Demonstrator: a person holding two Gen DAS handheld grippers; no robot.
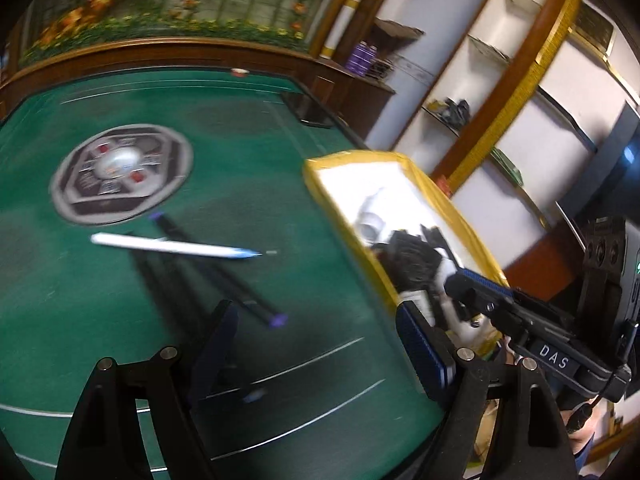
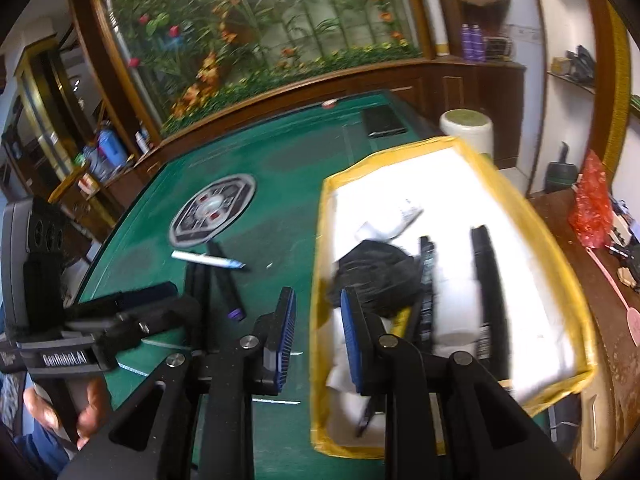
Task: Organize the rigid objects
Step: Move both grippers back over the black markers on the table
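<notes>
Two pens are left on the green table (image 1: 100,320): a white pen (image 1: 172,247) lying across a dark pen (image 1: 224,276) near the round centre panel (image 1: 122,174), well apart from the yellow-rimmed box (image 2: 532,216) already holding mixed items. We judge we are between picks. Our left gripper (image 1: 320,344) hangs above the table with fingers wide apart and still opening, nothing between them; our right gripper (image 2: 318,340) straddles the box's near rim, fingers narrowly apart and empty. Next we must lower onto the white pen first, since it crosses the dark one.
</notes>
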